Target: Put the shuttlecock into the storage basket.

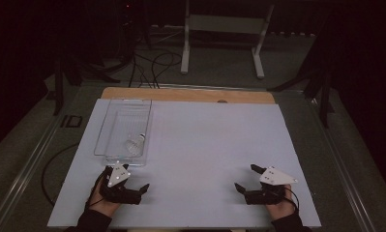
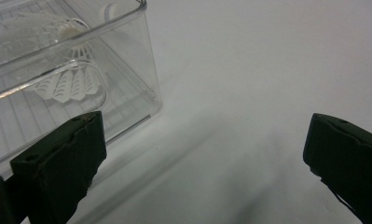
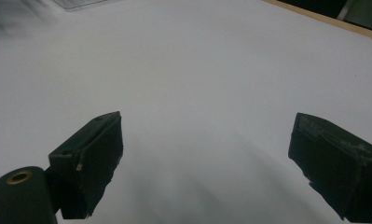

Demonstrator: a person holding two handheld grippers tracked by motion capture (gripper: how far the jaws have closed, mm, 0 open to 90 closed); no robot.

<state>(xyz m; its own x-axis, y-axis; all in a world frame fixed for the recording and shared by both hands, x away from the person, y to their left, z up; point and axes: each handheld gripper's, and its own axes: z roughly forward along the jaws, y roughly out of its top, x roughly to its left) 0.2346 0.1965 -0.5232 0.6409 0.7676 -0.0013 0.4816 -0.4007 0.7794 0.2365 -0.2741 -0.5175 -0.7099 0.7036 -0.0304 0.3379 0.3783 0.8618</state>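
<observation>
dark room, white sheet over wooden counter (image 1: 195, 145). clear rectangular plastic bin (image 1: 124, 130) at left holds white feather shuttlecock (image 2: 67, 79). left tongs (image 1: 132, 189) and right tongs (image 1: 246, 186) both apart, empty, low near front edge. shuttlecock looks already placed; little seems left.

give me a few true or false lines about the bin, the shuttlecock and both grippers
1. The shuttlecock lies inside the clear plastic bin. True.
2. The left gripper is shut on the shuttlecock. False: its jaws stand wide apart over the white board, holding nothing.
3. The right gripper is open and empty. True.
4. The bin sits at the right side of the board. False: in the high view it sits at the left, just beyond the left gripper.
5. The right gripper touches the bin. False: it rests well apart, near the board's right front.
</observation>
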